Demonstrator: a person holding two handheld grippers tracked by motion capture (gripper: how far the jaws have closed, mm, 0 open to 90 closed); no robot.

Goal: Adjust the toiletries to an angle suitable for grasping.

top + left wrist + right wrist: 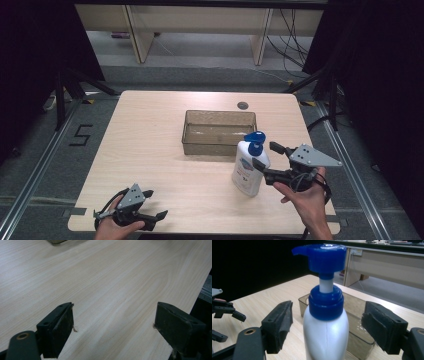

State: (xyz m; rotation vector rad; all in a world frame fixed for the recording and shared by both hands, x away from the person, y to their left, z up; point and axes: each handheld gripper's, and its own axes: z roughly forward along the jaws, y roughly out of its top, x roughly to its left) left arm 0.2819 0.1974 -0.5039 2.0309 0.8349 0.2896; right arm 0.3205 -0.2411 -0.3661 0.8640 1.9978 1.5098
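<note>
A white pump bottle [247, 172] with a blue pump head [255, 137] stands upright on the wooden table [160, 145], just in front of the right end of a clear brownish tray [220, 114]. My right gripper [265, 155] is open, one jaw on each side of the bottle's neck. In the right gripper view the bottle [325, 335] rises between the two pads of the gripper [327, 322] with gaps on both sides, and the tray [359, 340] lies behind it. My left gripper [157, 203] rests open near the table's front left edge, over bare wood [113, 322].
A small round grommet [242, 105] sits in the table behind the tray. Desk legs [137, 35] and cables stand on the floor beyond the table. Black stands and curtains flank both sides. The table's right edge [200, 285] runs close to the left gripper.
</note>
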